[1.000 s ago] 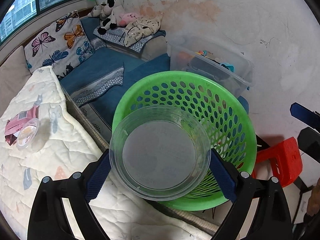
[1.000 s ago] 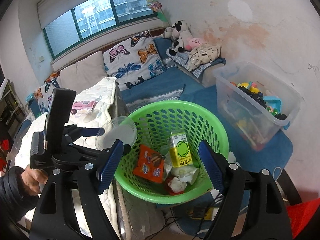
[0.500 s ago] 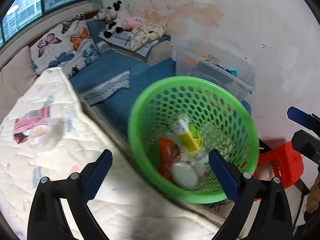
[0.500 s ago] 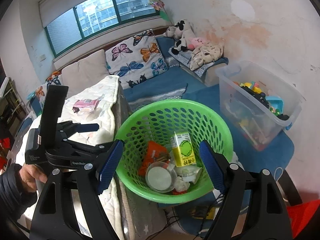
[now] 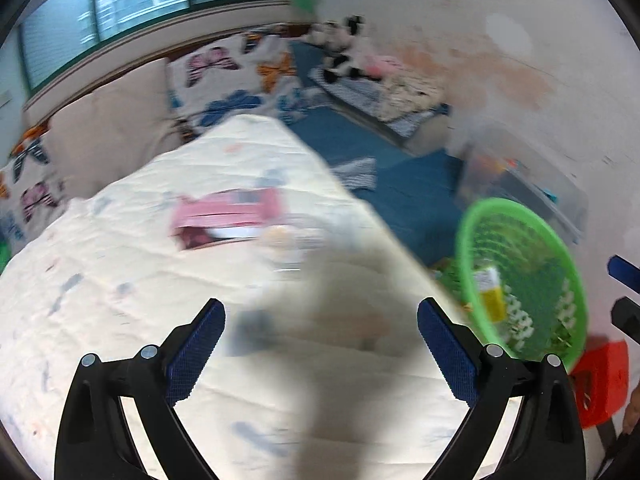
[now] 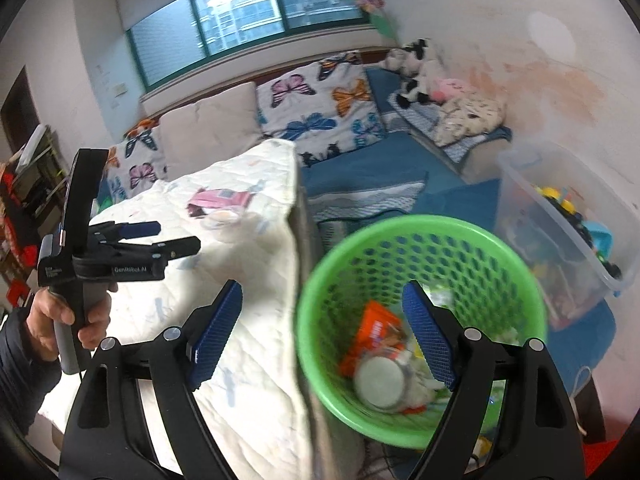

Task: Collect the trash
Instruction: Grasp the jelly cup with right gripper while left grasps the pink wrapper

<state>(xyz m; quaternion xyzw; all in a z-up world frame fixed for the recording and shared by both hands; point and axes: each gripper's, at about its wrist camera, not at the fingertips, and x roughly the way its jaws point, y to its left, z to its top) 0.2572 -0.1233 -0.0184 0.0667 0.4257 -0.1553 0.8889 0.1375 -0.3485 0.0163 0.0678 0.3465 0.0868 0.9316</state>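
Sitting just off the edge of the bed, the green perforated plastic basket (image 6: 420, 320) holds the gathered trash: a round clear plastic container (image 6: 380, 380) lying on top, an orange snack wrapper (image 6: 372, 328) beside it, and a yellow drink carton (image 5: 490, 300) leaning against the inner wall. More rubbish waits on the cream quilted bed cover (image 6: 240, 360): a pink packet (image 6: 220, 199) with a small clear plastic cup (image 6: 222, 218) touching its near edge, both well apart from the basket.

The left tongs (image 5: 320, 344) hang over the quilt, pointed toward the pink packet, their blue pads spread wide and gripping nothing; that view is smeared by motion blur. A bare hand (image 6: 60, 320) grips their grey handle from below, a dark sleeve at the wrist. The right tongs (image 6: 320, 336) hover at the mattress edge, also apart and empty, one pad over the quilt, the other over the basket's mouth.

Beyond stand a clear plastic storage bin of toys (image 6: 560, 232), butterfly-print cushions (image 6: 316, 104) and a red plastic stool (image 5: 600, 384).
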